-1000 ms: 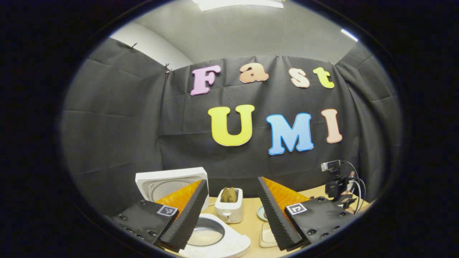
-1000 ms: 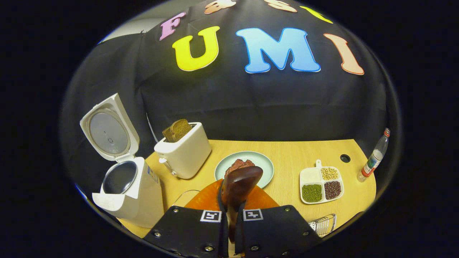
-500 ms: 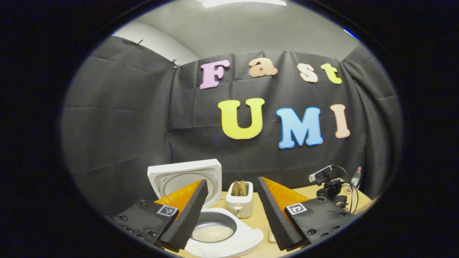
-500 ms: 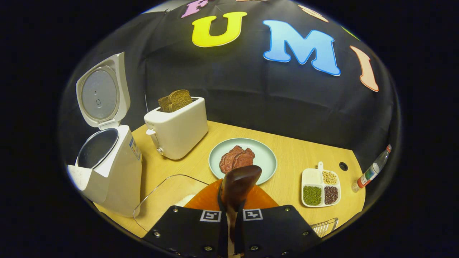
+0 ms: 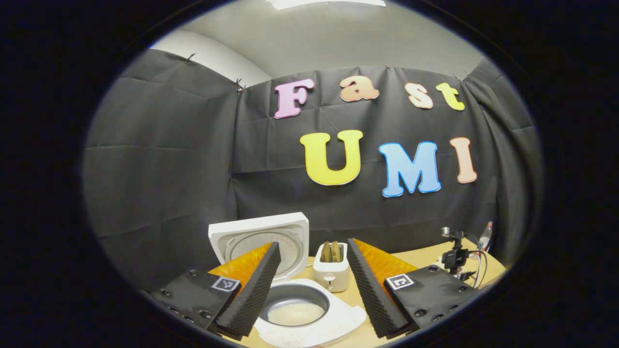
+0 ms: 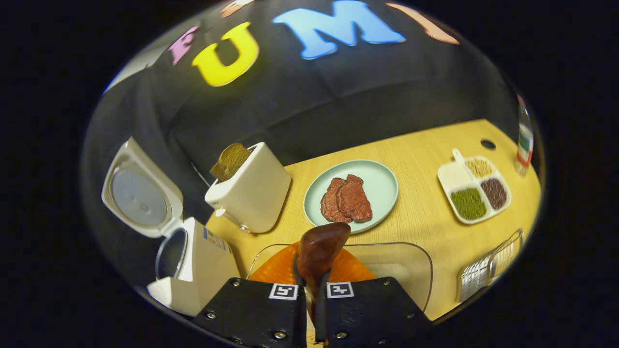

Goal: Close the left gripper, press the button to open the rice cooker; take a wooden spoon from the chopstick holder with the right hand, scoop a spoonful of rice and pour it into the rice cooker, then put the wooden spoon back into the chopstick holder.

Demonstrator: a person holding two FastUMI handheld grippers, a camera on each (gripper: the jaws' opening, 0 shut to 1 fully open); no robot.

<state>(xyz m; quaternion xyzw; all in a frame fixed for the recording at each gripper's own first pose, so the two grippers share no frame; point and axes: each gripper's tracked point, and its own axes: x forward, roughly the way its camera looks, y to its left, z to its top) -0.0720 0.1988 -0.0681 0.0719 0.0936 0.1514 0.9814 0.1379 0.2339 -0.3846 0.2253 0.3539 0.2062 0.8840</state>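
In the right gripper view, the rice cooker stands at the far left, a smooth white box-shaped body with its round-cornered lid hinged up and back, showing a pale grey metal disc on the underside. The rim of its pot shows as a dark curve. Just right of it sits a white toaster with rounded edges and a brown bread slice poking from the slot. Next comes a pale green round plate bearing two reddish-brown slabs of meat. Below the plate lies a clear, round-cornered container with some white rice inside. The right gripper has its fingers pressed together on the handle of the wooden spoon, whose dark, glossy, oval bowl rises above the container. Farther right, a white four-part dish holds pale, tan, green and dark red grains, all on a light wood-grain table. A wire holder is at the lower right edge.

In the left gripper view, the left gripper has its ribbed fingers spread wide apart, holding nothing, above the open cooker, whose pot has a pale layer at the bottom.
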